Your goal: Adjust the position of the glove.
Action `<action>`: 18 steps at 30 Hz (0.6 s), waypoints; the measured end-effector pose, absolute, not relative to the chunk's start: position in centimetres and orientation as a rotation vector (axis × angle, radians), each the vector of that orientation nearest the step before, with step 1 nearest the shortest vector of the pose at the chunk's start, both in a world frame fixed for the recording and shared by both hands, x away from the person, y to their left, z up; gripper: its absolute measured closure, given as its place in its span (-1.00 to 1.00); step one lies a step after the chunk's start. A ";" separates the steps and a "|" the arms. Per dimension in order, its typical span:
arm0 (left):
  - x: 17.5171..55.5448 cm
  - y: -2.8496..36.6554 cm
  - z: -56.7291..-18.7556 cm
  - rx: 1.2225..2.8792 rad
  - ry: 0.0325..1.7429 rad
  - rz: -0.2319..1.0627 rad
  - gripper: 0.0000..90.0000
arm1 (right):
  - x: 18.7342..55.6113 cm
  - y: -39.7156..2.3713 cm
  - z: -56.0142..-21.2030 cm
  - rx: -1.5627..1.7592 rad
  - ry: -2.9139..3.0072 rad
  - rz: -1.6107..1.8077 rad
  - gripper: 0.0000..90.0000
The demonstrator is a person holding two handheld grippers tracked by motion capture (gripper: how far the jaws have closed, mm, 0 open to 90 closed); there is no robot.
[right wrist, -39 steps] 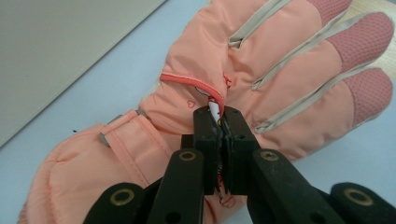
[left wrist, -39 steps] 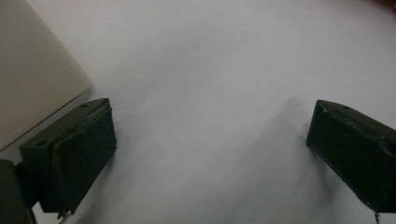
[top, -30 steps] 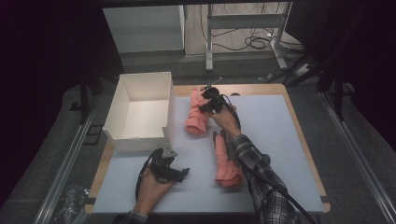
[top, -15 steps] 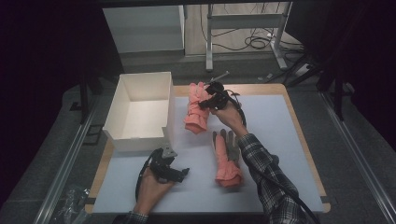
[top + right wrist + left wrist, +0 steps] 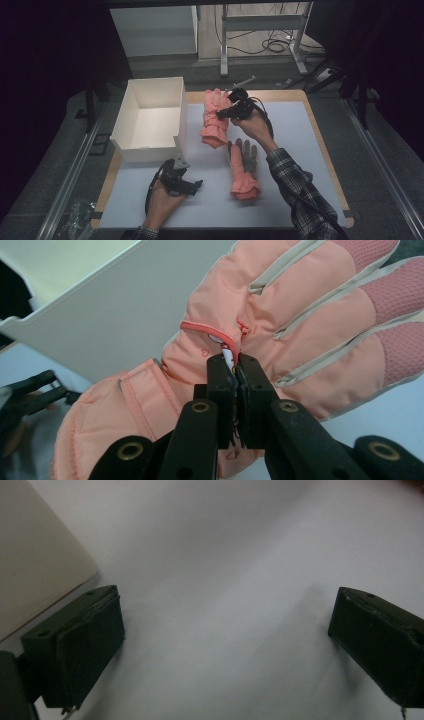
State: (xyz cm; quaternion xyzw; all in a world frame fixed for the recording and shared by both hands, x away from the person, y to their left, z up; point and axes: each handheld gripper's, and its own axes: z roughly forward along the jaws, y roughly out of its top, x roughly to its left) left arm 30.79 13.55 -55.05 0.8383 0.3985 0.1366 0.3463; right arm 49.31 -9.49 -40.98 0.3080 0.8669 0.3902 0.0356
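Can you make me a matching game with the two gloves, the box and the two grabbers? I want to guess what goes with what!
Things:
1. glove by the box
2. glove near the person
3. white box
4. left gripper

States:
A. jaws wide apart, nothing between them
B. lies flat on the table, untouched
C. open on top, nothing inside
D. pinched by the right gripper

Right pairs: 1-D, 2-B, 3-C, 4-A
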 end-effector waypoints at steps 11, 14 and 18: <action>30.8 13.6 -55.0 2.177 1.032 0.357 -0.97 | 46.1 -13.5 -39.6 0.955 2.668 1.234 0.89; 30.8 13.6 -55.0 2.178 1.032 0.357 -0.97 | 45.2 -14.7 -39.5 0.953 2.676 1.229 0.89; 30.8 13.5 -55.0 2.172 1.036 0.356 -0.97 | 43.8 -16.0 -39.6 0.944 2.686 1.227 0.89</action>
